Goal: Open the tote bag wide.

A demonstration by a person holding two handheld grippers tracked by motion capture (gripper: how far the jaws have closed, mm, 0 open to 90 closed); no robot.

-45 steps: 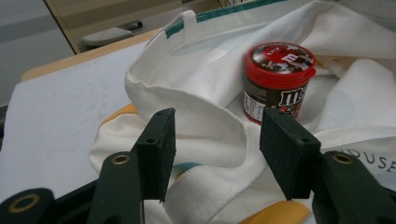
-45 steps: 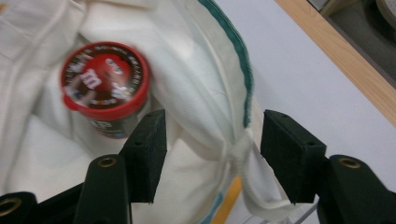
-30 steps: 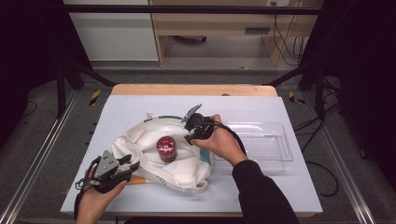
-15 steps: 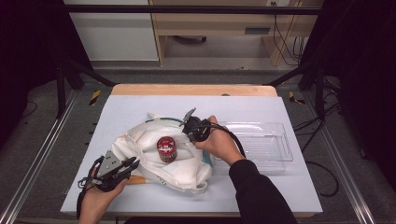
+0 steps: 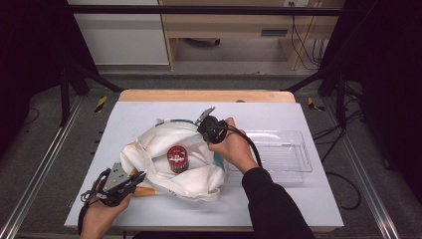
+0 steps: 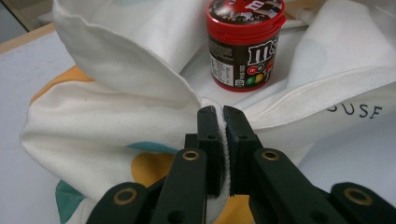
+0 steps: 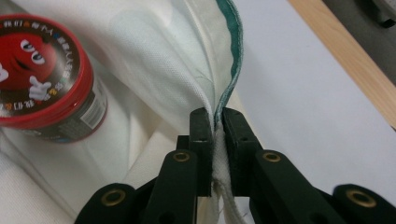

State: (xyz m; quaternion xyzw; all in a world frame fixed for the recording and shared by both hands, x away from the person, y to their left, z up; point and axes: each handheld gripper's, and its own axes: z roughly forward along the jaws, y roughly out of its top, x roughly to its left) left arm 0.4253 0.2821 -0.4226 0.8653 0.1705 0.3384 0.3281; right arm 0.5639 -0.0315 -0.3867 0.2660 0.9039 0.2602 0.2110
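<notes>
White cloth bag [image 5: 164, 154] on the bench [image 5: 149, 107], pinched at two edges by both grippers.

Left gripper [image 6: 218, 122] is at the near left edge of the bag; its jaws have just been closing and now clamp the cloth hem. Right gripper [image 7: 215, 122] is at the far right edge, beside the green trim; its jaws have also just been closing and hold the cloth. Red jar [image 5: 177, 158] stands upright in the middle of the bag, between the two grippers. Clear tray [image 5: 293, 149] lies to the right.
</notes>
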